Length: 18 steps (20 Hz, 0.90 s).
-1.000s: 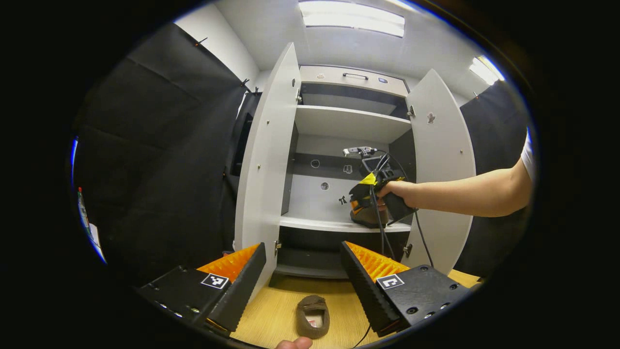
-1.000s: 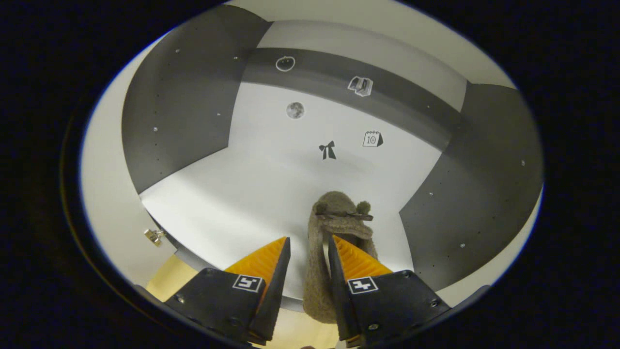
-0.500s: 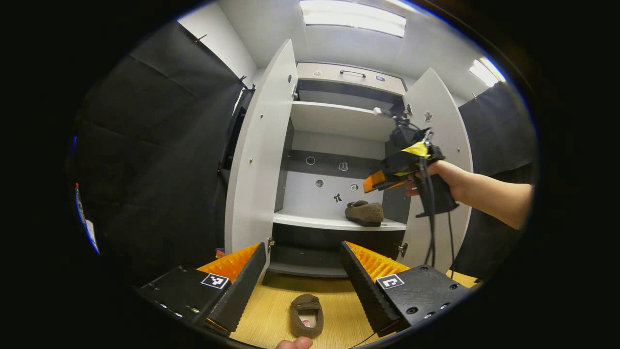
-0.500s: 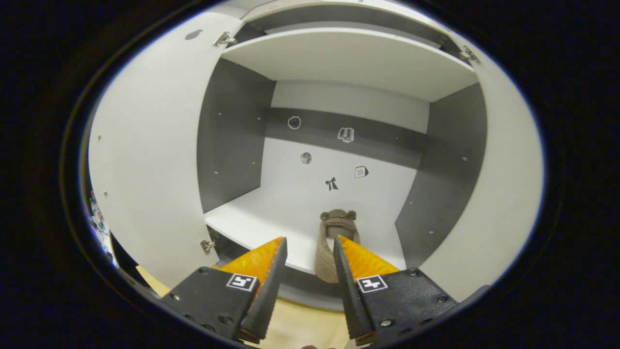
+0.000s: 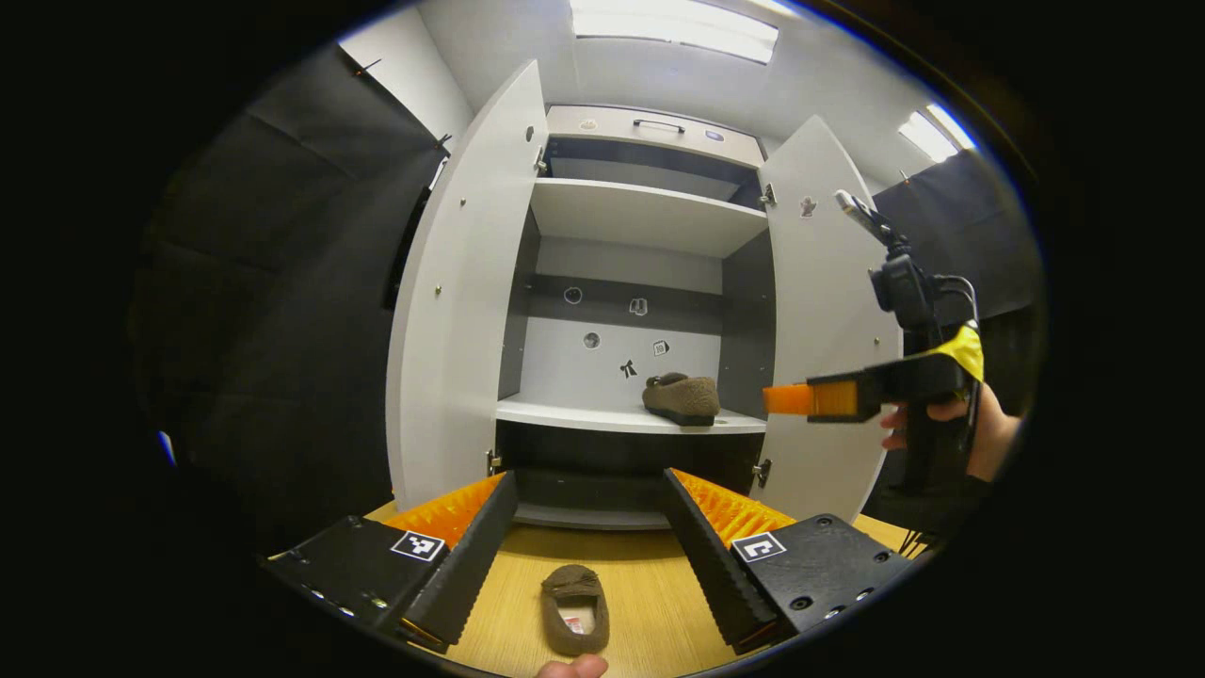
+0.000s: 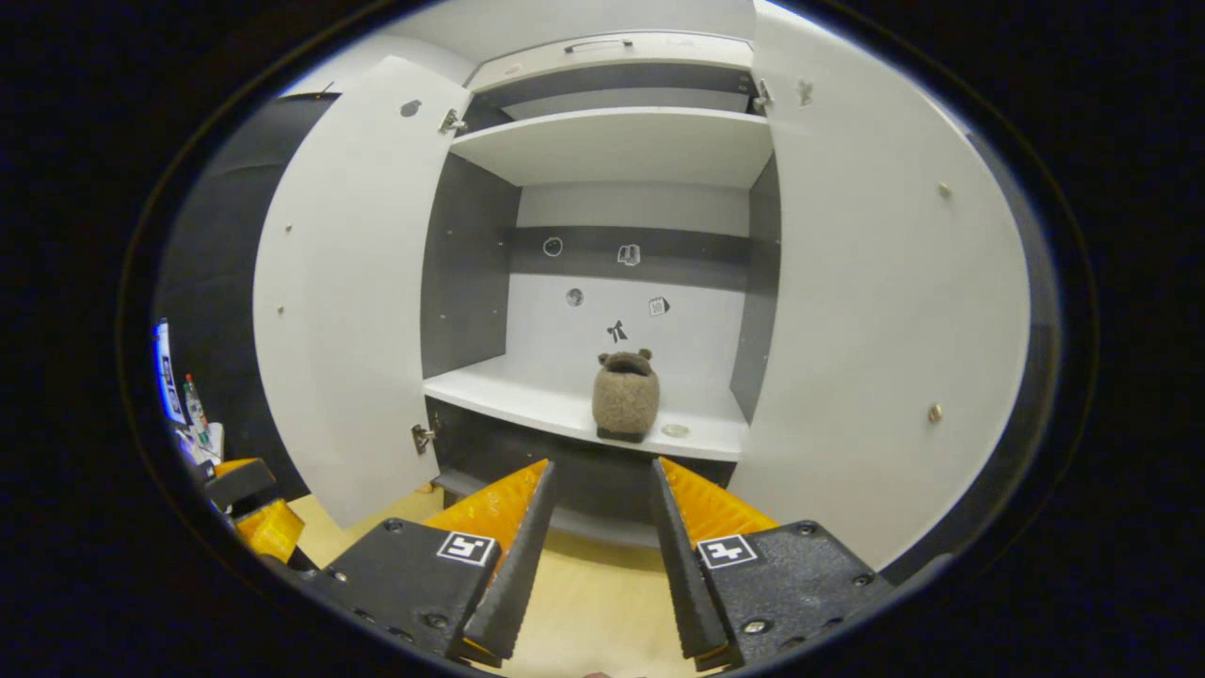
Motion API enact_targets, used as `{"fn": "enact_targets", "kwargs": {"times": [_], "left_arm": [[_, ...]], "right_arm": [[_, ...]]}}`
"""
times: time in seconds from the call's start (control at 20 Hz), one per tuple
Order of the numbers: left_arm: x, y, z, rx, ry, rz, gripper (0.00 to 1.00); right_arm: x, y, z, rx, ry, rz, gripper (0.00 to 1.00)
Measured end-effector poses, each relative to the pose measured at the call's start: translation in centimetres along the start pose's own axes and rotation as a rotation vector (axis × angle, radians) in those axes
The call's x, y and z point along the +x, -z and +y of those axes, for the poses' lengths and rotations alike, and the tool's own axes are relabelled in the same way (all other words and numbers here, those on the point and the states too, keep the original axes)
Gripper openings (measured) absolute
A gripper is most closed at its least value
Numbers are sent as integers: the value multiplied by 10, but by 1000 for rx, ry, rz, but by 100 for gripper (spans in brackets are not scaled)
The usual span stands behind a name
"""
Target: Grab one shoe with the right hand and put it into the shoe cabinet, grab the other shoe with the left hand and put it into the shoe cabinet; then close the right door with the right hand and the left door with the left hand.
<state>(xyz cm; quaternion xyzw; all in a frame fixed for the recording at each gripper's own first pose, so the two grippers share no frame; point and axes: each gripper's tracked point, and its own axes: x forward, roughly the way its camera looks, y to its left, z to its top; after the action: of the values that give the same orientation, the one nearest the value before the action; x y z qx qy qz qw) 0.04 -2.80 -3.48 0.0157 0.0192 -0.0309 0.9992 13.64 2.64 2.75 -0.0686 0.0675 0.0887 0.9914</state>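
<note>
One brown fuzzy shoe (image 5: 682, 398) rests on the white middle shelf (image 5: 565, 415) of the cabinet, toward its right side; the right gripper view has the same shoe (image 6: 624, 396) heel-on. The other brown shoe (image 5: 573, 609) lies on the wooden floor (image 5: 650, 584) in front of the cabinet, just below my left gripper (image 5: 588, 504), which is open and empty. My right gripper (image 6: 595, 494) is open and empty, held back from the cabinet; in the left gripper view that right gripper (image 5: 815, 399) hangs in a hand before the right door (image 5: 814, 339). Both doors stand open.
The left door (image 5: 461, 292) swings out toward the black cloth wall. An upper shelf (image 5: 645, 212) and a top drawer with a handle (image 5: 656, 123) sit above. Cables hang from the right gripper. Bottles and clutter (image 6: 193, 414) show at the far left.
My right gripper let go of the shoe on the shelf and drew back out of the cabinet to the right. My left gripper pulled back slightly; the floor shoe stays put.
</note>
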Motion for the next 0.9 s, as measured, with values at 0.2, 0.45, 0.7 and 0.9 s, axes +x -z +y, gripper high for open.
{"fn": "enact_targets", "kwargs": {"times": [0.2,0.45,0.7,0.9], "left_arm": [[2,6,-12,-9,26,16,95],[1,16,-20,-7,38,54,95],[2,34,-23,-8,37,112,95],[1,56,-24,-2,37,194,95]], "right_arm": [[-31,28,-6,25,50,-79,64],[-70,66,1,29,107,-134,66],[-98,109,-5,96,138,-112,68],[-107,119,-17,127,174,-111,71]]}}
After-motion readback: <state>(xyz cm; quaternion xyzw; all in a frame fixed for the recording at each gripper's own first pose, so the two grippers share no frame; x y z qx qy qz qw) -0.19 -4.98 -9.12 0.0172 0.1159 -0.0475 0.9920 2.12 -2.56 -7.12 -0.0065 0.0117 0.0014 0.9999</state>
